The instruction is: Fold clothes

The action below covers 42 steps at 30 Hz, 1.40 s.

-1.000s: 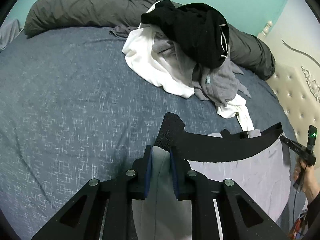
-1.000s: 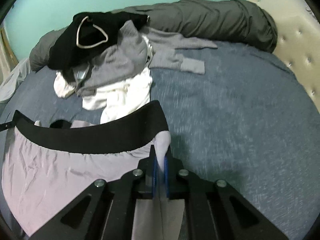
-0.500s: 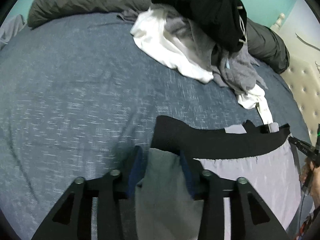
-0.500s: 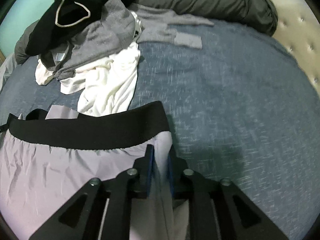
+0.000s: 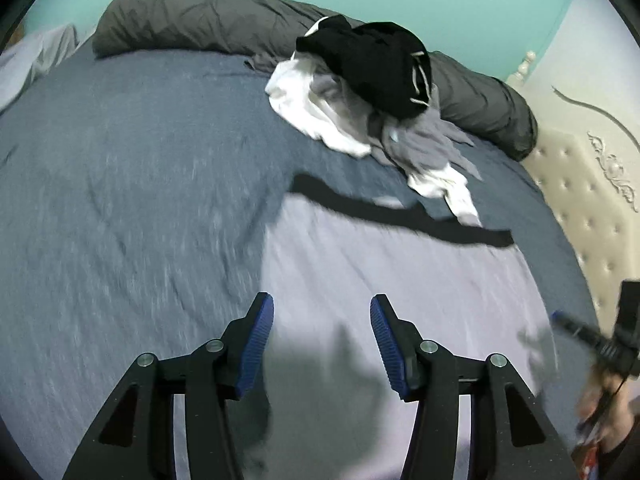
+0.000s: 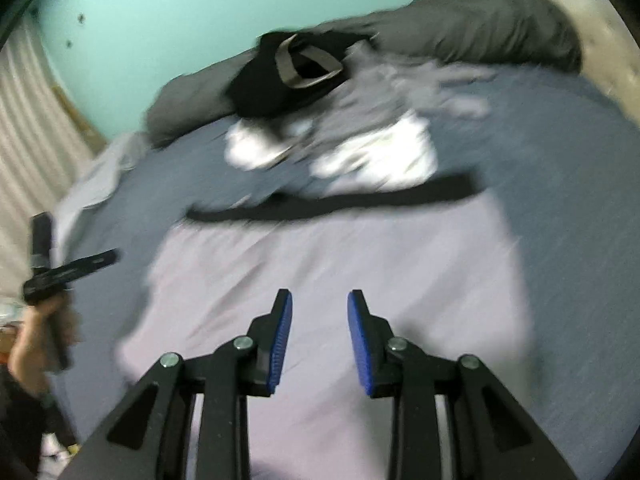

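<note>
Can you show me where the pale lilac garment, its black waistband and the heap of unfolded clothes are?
pale lilac garment [image 5: 400, 264]: left wrist view, on its flat middle.
black waistband [image 5: 384, 214]: left wrist view, mid-strip along the far edge.
heap of unfolded clothes [image 5: 376, 60]: left wrist view, on the black top piece.
</note>
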Motion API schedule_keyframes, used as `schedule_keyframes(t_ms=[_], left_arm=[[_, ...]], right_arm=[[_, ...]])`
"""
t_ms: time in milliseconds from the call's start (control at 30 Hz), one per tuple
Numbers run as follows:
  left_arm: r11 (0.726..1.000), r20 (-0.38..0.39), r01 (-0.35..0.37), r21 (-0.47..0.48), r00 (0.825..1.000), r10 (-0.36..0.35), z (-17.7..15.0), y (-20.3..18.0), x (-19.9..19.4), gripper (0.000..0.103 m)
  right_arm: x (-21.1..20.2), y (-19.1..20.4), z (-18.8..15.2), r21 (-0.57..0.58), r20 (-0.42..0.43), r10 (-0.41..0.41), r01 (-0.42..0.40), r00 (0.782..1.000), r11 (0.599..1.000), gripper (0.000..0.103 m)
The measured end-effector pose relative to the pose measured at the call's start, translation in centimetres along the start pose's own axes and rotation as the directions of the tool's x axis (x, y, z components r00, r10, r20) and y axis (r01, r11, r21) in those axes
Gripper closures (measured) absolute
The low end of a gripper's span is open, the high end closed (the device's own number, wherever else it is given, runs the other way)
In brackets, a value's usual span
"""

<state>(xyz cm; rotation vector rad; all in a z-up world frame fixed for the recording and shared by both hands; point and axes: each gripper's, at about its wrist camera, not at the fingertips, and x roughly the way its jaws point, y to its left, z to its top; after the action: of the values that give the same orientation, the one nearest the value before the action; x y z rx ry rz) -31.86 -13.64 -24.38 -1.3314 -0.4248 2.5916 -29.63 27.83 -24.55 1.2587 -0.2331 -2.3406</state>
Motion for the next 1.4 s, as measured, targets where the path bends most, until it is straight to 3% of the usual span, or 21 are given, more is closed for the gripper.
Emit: schedule_keyframes(t_ms=[167, 433, 567, 767, 1000, 1200, 1400], left_arm=[[0.998, 0.033, 0.046, -0.048, 0.998, -0.045, -5.2, -0.6, -1.8, 0.047], [0.996, 0.068, 0.067, -0.059, 0.996, -0.063, -11.1, -0.6, -1.8, 0.045], [0.995, 0.071, 0.086, -0.051, 0.994, -0.082, -11.9, -0.6, -1.4, 0.045], [0.995, 0.086, 0.096, -0.035, 0.992, -0.092, -11.9, -0.5, -1.2, 0.045], [0.995, 0.099, 0.087, -0.054, 0.992, -0.082, -12.1, 0.7, -1.4, 0.045], [0.994, 0.098, 0.096, -0.057, 0.991, -0.090, -12.2, 0.8, -1.1, 0.044], [0.992, 0.095, 0.103, -0.066, 0.991, -0.097, -12.3, 1.2, -0.8, 0.044]], right_arm=[[2.0, 4.7, -6.0, 0.017, -0.085, 0.016, -0.015, 0.996, 1.000, 0.089], [6.6, 5.8, -8.6, 0.075, -0.127, -0.058, 0.068, 0.990, 0.995, 0.097], [9.3, 4.9, -8.5, 0.105, -0.154, -0.103, 0.120, 0.983, 0.987, 0.101], [10.9, 5.5, -8.9, 0.043, -0.136, -0.164, 0.171, 0.977, 0.984, 0.103], [7.5, 5.9, -8.9, 0.109, -0.075, -0.133, 0.141, 0.988, 0.984, 0.102], [7.5, 6.6, -10.8, 0.073, -0.111, -0.161, 0.170, 0.981, 0.983, 0.102], [9.8, 7.2, -7.7, 0.025, -0.137, -0.216, 0.222, 0.967, 0.975, 0.102]])
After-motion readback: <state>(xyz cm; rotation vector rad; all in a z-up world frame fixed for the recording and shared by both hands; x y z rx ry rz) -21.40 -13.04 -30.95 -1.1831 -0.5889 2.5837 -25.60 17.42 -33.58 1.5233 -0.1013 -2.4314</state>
